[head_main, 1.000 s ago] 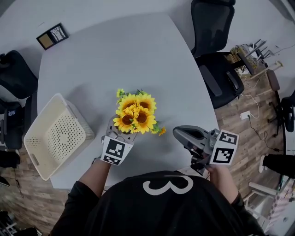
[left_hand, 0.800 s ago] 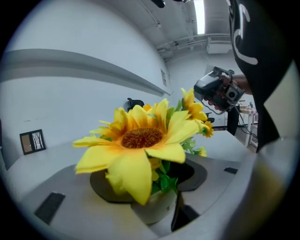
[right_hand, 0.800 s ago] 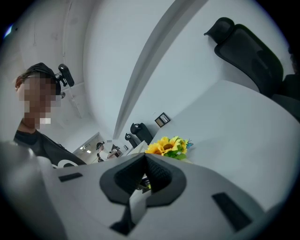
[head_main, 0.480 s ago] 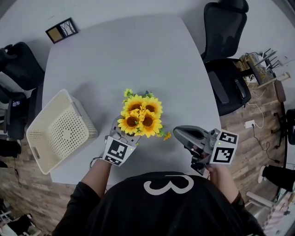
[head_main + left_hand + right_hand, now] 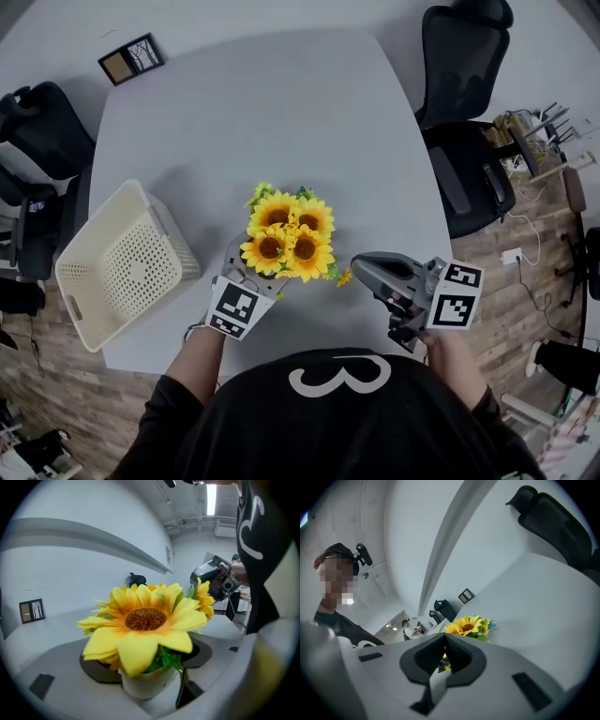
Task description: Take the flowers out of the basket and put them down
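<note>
Flowers [image 5: 286, 239] are stood on the tabletop [image 5: 281, 112], straddled by the left gripper's [image 5: 247, 273] just-opened jaws, while the right gripper's [image 5: 443, 660] jaws are pressed together.

The basket [image 5: 176, 251] is perforated plastic, the table [image 5: 281, 112] smooth matt, the flowers [image 5: 286, 239] cloth-like.

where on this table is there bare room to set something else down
The whole far half of the table, beyond the sunflowers toward the black chair, is bare. The near edge is crowded: basket, sunflowers, right claw.
</note>
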The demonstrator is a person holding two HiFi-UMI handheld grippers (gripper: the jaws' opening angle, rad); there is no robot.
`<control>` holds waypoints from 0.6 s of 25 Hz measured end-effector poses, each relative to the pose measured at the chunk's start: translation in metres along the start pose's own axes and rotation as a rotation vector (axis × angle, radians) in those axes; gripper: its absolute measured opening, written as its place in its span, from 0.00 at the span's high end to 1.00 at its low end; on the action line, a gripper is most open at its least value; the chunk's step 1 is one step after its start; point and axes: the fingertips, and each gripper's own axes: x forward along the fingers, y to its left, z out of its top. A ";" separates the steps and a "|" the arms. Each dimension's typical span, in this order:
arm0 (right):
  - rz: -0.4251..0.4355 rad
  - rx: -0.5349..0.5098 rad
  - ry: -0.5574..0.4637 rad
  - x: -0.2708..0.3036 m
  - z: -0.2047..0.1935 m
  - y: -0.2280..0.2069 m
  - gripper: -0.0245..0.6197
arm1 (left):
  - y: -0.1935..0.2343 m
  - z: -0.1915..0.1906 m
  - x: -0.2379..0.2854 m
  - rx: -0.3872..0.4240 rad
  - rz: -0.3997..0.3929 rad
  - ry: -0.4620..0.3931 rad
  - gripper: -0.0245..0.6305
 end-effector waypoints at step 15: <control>0.019 -0.046 0.020 0.016 -0.027 0.052 0.95 | 0.003 -0.002 -0.045 -0.109 -0.046 0.013 0.40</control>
